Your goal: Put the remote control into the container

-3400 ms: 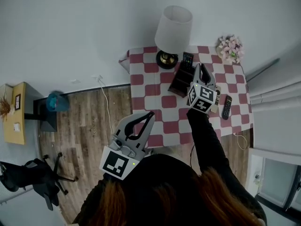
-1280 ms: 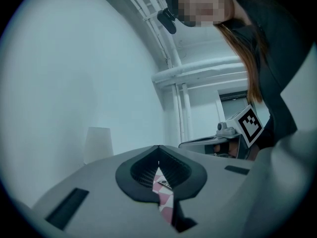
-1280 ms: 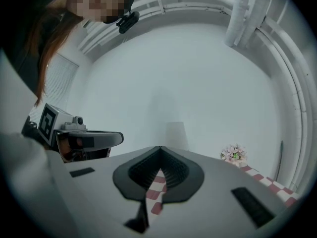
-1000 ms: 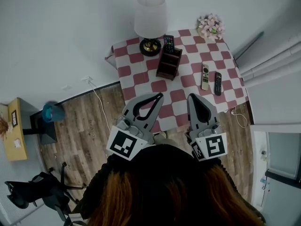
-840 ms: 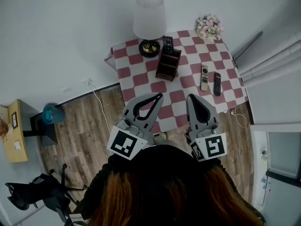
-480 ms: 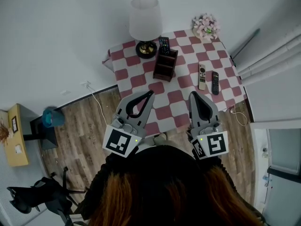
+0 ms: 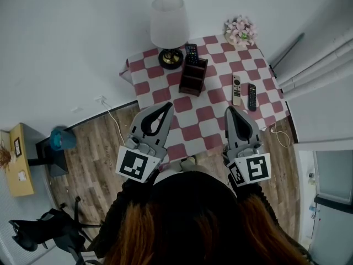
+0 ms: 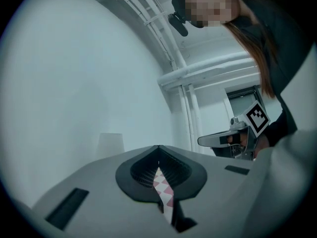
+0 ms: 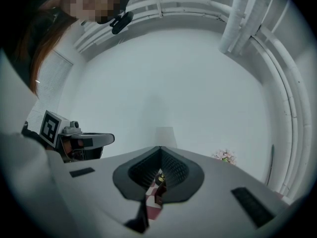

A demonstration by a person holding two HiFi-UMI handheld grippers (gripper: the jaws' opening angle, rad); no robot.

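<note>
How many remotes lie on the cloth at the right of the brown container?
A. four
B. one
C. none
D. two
D: a white remote and a black remote lie side by side on the cloth, right of the container.

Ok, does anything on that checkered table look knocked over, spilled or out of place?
Nothing looks spilled, tipped or broken; the lamp stands upright. The only loose items are a white remote and a black remote lying side by side on the table, outside the wooden container, which already holds a third remote.
</note>
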